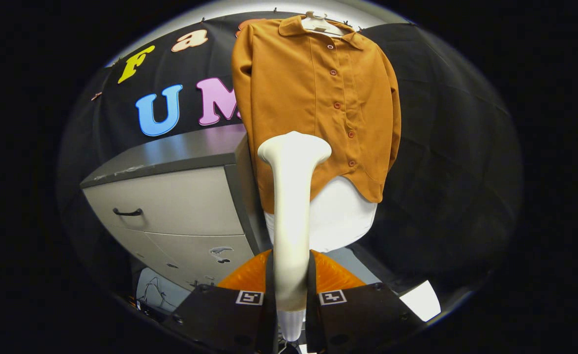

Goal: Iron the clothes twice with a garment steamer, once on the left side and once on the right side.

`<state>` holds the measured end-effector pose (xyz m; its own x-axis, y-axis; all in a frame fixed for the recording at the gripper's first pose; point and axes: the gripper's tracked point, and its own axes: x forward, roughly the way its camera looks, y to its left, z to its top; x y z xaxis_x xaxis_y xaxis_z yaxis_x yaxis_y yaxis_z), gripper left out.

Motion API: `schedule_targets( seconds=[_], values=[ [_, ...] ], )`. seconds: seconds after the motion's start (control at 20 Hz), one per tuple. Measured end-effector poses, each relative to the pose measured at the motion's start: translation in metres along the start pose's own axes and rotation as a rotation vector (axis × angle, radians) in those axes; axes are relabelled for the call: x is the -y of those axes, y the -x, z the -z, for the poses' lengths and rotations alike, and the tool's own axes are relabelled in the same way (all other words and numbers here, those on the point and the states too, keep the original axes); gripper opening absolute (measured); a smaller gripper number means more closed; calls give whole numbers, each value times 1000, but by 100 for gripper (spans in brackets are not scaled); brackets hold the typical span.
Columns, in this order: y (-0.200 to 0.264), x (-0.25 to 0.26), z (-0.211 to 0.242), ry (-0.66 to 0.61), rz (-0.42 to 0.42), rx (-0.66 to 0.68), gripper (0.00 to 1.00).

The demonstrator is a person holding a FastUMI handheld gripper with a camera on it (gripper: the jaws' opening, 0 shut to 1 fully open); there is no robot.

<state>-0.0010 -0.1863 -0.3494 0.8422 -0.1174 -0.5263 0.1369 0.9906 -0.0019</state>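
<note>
The claw (291, 295) is clamped on the handle of the cream plastic garment steamer (293, 196), whose head points at twelve o'clock, low on the hanging rust-orange button shirt (318, 98). The steamer looks rigid and top-heavy, so grip mid-handle; the shirt is soft and will sway.

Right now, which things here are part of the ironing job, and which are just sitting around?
For the job: steamer, clamped between the tool's fingers; brown shirt on its hanger, beyond the steamer head.

Just around: grey drawer cabinet beside the shirt; white cloth under the shirt.
</note>
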Motion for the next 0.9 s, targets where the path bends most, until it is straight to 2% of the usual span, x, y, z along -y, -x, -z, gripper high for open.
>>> schedule_targets(
  seconds=[0.2, 0.6, 0.9],
  values=[
    [26, 4, -42, -4, -12, 95, 26],
    [77, 27, -176, 6, 16, 381, 26],
    [99, 47, -246, 8, 30, 499, 25]
  ],
)
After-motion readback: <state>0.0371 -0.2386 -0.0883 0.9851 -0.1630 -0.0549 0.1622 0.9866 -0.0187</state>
